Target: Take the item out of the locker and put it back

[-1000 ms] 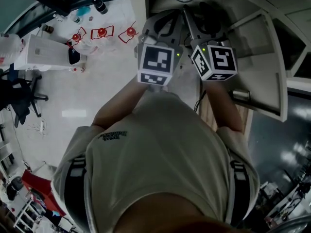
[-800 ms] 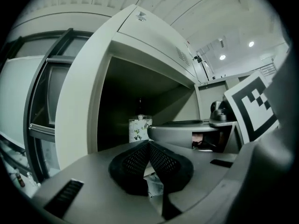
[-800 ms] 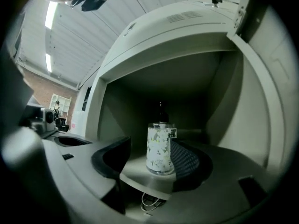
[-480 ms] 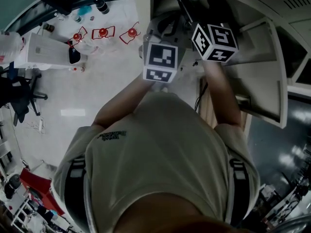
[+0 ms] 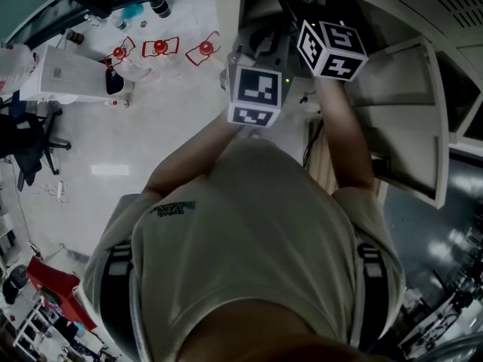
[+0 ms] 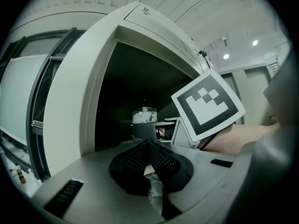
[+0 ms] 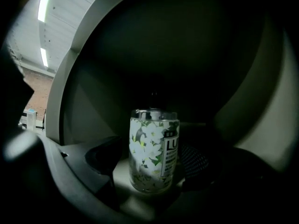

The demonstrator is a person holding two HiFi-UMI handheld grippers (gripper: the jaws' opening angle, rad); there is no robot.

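Floral bottle (image 7: pixel 148 148), label (image 7: pixel 171 157) lettering "LU"

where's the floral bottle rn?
Right gripper view, centre: the floral bottle stands upright inside the locker, between the jaws of the right gripper, which have just been opening.

The bottle (image 7: pixel 152 155) stands inside the locker (image 7: pixel 70 92), between the right gripper's (image 7: pixel 150 164) jaws.
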